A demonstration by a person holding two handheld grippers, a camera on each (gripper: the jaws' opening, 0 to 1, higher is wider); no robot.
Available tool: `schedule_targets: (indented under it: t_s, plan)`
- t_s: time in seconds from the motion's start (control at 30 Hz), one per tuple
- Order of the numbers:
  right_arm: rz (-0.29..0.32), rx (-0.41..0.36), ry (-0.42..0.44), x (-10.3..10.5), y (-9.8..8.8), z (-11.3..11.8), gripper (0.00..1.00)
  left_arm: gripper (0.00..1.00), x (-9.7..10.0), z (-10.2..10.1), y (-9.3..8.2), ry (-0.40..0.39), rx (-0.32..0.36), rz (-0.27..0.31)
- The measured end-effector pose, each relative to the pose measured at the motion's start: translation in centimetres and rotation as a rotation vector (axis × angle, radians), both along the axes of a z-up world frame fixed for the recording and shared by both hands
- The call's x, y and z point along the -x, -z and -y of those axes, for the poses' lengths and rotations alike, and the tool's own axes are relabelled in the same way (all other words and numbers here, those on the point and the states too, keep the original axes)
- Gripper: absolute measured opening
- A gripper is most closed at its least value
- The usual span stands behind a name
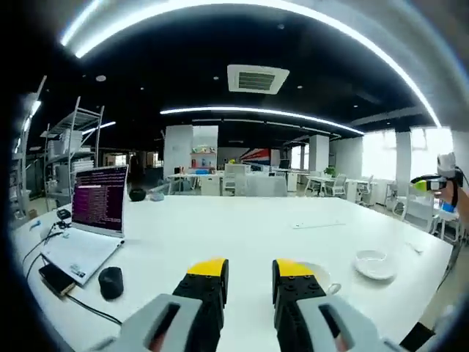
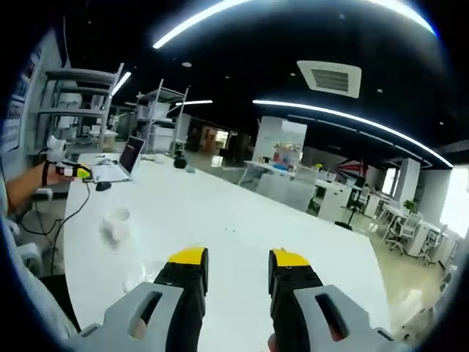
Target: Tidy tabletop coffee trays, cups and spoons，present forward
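Both the left gripper (image 1: 250,276) and right gripper (image 2: 236,265) hover released, empty. The white ceramic cup (image 2: 116,222) sits near the white table (image 1: 242,227) edge; a clumsy approach could knock it off.

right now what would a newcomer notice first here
The big white table first, mostly bare. In the left gripper view an open laptop with a lit screen sits at its left, with a mouse nearer, and a white saucer lies at the right. In the right gripper view a white cup stands near the left edge.
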State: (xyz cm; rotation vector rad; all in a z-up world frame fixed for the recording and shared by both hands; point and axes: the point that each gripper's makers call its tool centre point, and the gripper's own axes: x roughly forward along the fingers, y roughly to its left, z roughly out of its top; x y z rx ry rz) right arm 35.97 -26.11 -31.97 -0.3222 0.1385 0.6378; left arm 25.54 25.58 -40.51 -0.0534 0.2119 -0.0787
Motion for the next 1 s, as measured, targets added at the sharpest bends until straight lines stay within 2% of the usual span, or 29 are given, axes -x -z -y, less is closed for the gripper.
schedule_targets:
  t_s: [0.1,0.17,0.23,0.27,0.5,0.6,0.7,0.87,1.0]
  plan:
    - [-0.009,0.026,-0.034,-0.5,0.0,-2.1,0.34,0.25,-0.1,0.4,0.7,0.020,0.030,-0.059]
    - [-0.013,0.054,-0.052,-0.9,0.0,-3.5,0.34,0.25,-0.3,0.6,0.9,0.022,0.052,-0.084]
    - [-0.027,0.073,-0.051,-1.2,0.1,-4.4,0.34,0.25,-0.6,1.1,1.0,0.028,0.107,-0.106]
    - [-0.028,0.075,-0.069,-1.3,-0.2,-5.6,0.34,0.25,-0.7,1.2,1.0,0.035,0.113,-0.112]
    - [-0.051,0.067,-0.151,-1.6,-1.6,-11.0,0.33,0.25,-1.9,2.4,0.3,0.056,0.071,-0.131]
    - [-0.066,0.091,-0.185,-1.8,-1.6,-13.1,0.33,0.25,-2.2,2.9,0.1,0.067,0.055,-0.145]
    - [-0.084,0.125,-0.222,-2.2,-1.2,-15.4,0.33,0.22,-1.8,4.1,-0.4,0.075,0.049,-0.143]
    - [-0.113,0.179,-0.282,-2.1,0.0,-19.0,0.32,0.20,-2.5,4.6,-0.7,0.096,0.073,-0.171]
    - [-0.126,0.185,-0.317,-2.3,0.6,-21.6,0.32,0.20,-3.1,4.6,-0.1,0.100,0.080,-0.203]
